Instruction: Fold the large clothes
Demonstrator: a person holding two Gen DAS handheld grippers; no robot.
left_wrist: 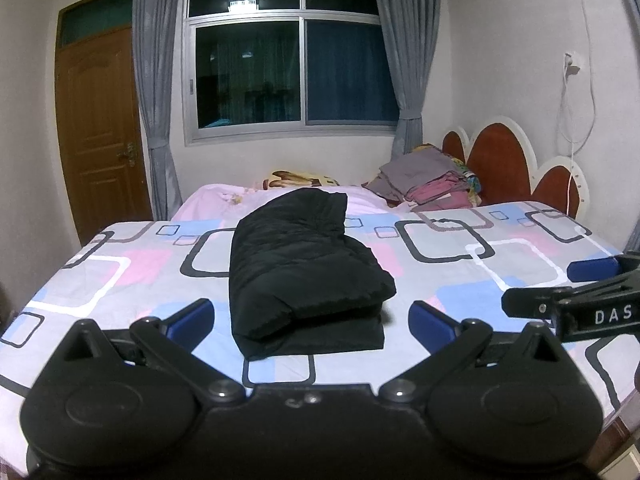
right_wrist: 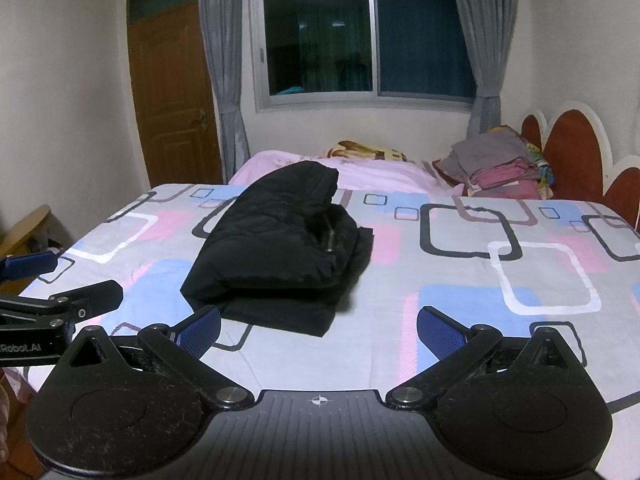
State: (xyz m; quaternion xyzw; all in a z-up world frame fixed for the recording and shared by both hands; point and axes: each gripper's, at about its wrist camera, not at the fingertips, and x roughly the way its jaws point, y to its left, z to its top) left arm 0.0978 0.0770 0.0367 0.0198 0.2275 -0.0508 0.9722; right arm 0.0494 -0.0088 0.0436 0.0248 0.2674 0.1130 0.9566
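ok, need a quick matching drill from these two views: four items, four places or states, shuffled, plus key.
Items:
1. black jacket
2. clothes pile
3. left hand-held gripper
4. door

States:
A. shut, left of the window
B. open, holding nothing
C. folded, mid-bed
D. stacked by the headboard

Pairs: 1-C, 2-D, 3-B, 4-A

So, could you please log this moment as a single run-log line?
jacket: folded, on bed | left gripper: open, empty | right gripper: open, empty | both clear of jacket
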